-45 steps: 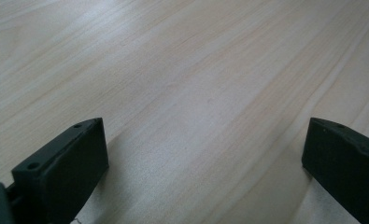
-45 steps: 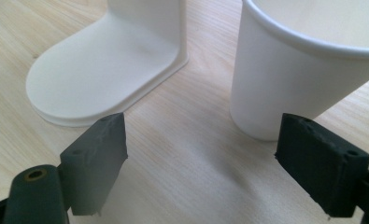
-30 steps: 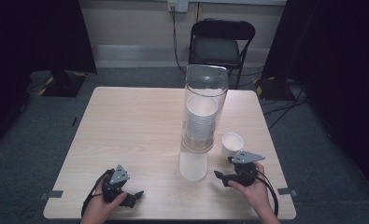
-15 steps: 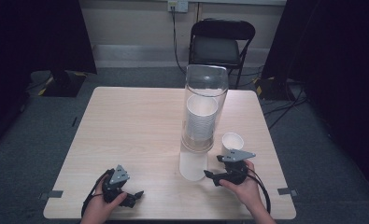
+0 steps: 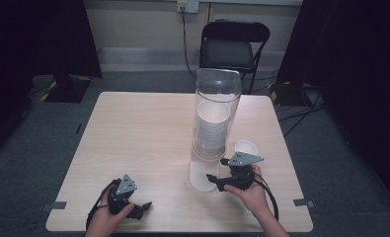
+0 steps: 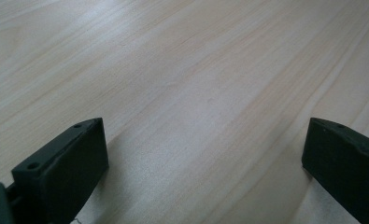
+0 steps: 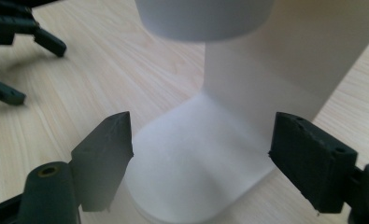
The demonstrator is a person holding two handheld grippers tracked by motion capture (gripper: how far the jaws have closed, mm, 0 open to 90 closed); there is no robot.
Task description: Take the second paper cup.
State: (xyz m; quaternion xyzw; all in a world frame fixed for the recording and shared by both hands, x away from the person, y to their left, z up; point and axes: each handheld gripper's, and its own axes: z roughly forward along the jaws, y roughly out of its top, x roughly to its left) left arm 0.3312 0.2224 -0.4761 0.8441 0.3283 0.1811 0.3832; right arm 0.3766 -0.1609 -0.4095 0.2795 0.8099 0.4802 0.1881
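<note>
A tall clear tube [image 5: 217,98] holding a stack of white paper cups [image 5: 213,126] stands on a white base [image 5: 202,175] right of the table's middle. My right gripper [image 5: 213,182] is open at that base and points left at it. In the right gripper view its jaws [image 7: 203,140] flank the white base plate [image 7: 196,172], with the bottom of the lowest cup [image 7: 205,18] hanging above. A single white cup [image 5: 245,147] stands upright just behind the right gripper. My left gripper [image 5: 143,210] rests open near the front left edge, with bare wood between its jaws [image 6: 205,140].
The light wooden table [image 5: 133,128] has open surface on its left half and at the back. A black chair [image 5: 234,47] stands behind the far edge. The left gripper [image 7: 14,28] appears at the upper left of the right gripper view.
My right gripper has moved left from the table's right side up to the dispenser's white base. The left gripper and the single cup have stayed put.
</note>
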